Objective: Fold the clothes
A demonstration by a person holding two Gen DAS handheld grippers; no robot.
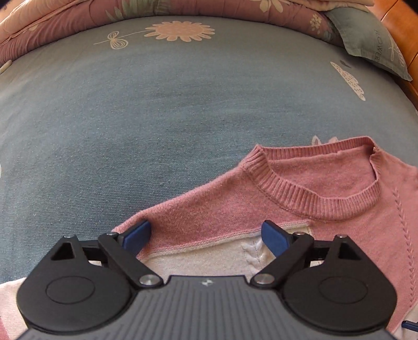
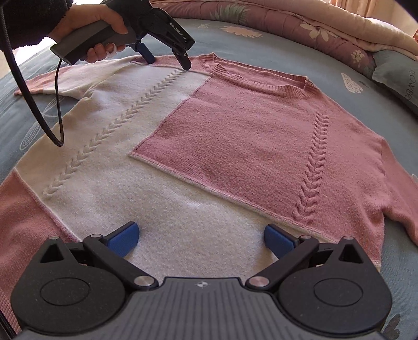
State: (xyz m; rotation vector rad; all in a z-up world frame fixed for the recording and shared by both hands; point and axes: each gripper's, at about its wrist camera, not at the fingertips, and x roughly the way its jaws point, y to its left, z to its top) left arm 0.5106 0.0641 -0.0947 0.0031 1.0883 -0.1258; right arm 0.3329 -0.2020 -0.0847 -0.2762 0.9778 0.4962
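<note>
A pink and white knit sweater (image 2: 235, 130) lies flat on the bed, front up, with its ribbed collar (image 2: 261, 81) at the far side. My left gripper (image 1: 206, 235) is open and straddles the sweater's shoulder (image 1: 196, 217) near the collar (image 1: 313, 198). In the right wrist view that left gripper (image 2: 168, 61) touches down on the far left shoulder, held by a hand (image 2: 99, 23). My right gripper (image 2: 201, 240) stands open just over the white lower part of the sweater near its hem, with nothing between its fingers.
A blue flowered bedsheet (image 1: 156, 104) stretches beyond the sweater. A rolled pink quilt (image 1: 78, 18) lines the far edge, and a blue pillow (image 1: 371, 39) lies at the right by a wooden bed frame (image 1: 402, 23). A black cable (image 2: 34, 104) hangs over the left sleeve.
</note>
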